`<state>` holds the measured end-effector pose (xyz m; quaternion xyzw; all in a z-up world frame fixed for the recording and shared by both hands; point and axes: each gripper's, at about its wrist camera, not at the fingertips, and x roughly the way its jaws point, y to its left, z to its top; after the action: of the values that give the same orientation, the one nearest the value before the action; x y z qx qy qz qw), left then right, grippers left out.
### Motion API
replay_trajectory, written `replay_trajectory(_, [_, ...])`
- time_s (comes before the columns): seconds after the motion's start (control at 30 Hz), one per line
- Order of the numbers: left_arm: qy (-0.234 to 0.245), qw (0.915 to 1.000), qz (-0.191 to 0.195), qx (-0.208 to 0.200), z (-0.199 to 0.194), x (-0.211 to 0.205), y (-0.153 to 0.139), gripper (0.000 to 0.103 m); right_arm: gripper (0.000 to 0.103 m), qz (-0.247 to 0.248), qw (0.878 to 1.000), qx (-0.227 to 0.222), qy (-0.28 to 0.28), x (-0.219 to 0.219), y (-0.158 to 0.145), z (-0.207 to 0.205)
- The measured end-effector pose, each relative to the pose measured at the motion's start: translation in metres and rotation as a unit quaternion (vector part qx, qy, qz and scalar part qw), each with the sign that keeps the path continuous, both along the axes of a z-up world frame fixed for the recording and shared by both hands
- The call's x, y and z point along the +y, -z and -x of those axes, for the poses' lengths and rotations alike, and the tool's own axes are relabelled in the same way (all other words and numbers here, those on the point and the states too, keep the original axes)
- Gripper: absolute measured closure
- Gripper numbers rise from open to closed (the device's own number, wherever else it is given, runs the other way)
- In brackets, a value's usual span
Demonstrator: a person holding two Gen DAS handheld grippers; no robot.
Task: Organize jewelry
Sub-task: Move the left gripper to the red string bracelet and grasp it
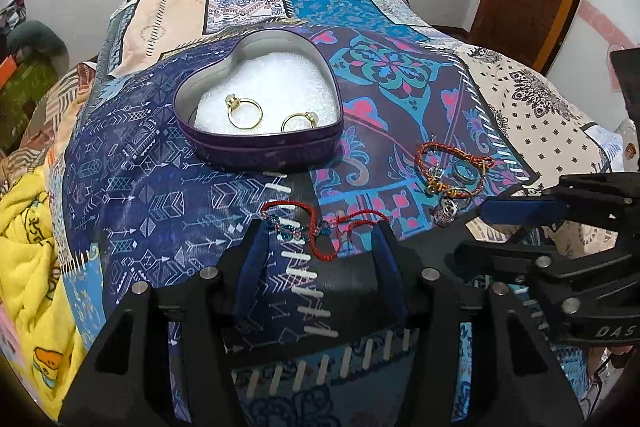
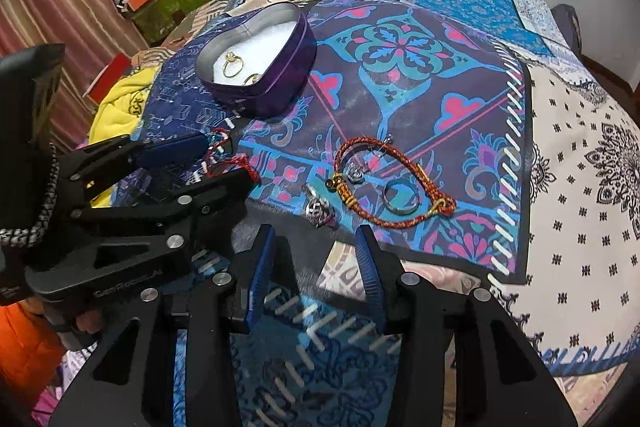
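While both grippers hang low over the patchwork-print bedspread (image 1: 132, 155), nothing is yet in either grasp: the left gripper (image 1: 318, 227) is spread wide with its blue pads either side of the red cord bracelet with turquoise beads (image 1: 320, 225), and the right gripper (image 2: 316, 239) is likewise released, its tips just short of the small silver filigree charm (image 2: 320, 213). Two gold rings with pale stones (image 1: 245, 113) already lie on the white foam inside the purple heart-shaped tin (image 1: 260, 151), which sits farther up the bed, well apart from the loose pieces. Near the right gripper lie the orange-and-red braided bracelet (image 2: 394, 183) and, inside its loop, a plain silver band ring (image 2: 401, 197); a second small silver piece seems to sit on the braid's near side, though it is too small to name. The left gripper looks set to close on the red cord bracelet, and the risk lies there: the cord is limp and flat on soft fabric, so the pads may pinch bedspread along with it, or catch only a strand and let the beads swing and slip on the way to the tin. On the right, the charm, band and braid lie crowded together, so a careless closing could snag the braid and drag the ring off with it.
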<state>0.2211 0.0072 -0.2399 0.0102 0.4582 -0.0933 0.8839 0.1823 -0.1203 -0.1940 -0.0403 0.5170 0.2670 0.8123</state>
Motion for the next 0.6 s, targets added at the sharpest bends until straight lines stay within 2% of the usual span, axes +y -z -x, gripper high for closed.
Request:
replay_trajectory(0.13, [0.003, 1.0, 0.005, -0.003, -0.003, 0.001, 0.0, 0.05, 0.074, 0.005, 1.0, -0.013, 0.01, 0.001, 0.002, -0.004])
replay_trajectory(0.23, [0.003, 1.0, 0.0, -0.005, -0.006, 0.001, 0.001, 0.055, 0.08, 0.005, 1.0, -0.018, 0.018, 0.002, 0.002, -0.008])
replay_trajectory(0.3, [0.002, 1.0, -0.001, -0.007, -0.008, 0.002, 0.001, 0.064, 0.088, 0.005, 1.0, -0.02, 0.02, 0.002, 0.003, -0.009])
replay_trajectory(0.4, [-0.009, 0.9999, 0.006, -0.006, -0.011, 0.007, 0.001, 0.077, 0.089, 0.004, 1.0, -0.023, 0.021, 0.001, 0.003, -0.008])
replay_trajectory(0.57, [-0.017, 0.9997, 0.018, -0.006, -0.01, 0.012, 0.001, 0.084, 0.089, 0.005, 1.0, -0.021, 0.019, 0.002, 0.001, -0.01])
replay_trajectory(0.6, [-0.017, 0.9997, 0.018, -0.005, -0.01, 0.012, 0.0, 0.096, 0.089, 0.004, 1.0, -0.02, 0.019, 0.001, 0.0, -0.01])
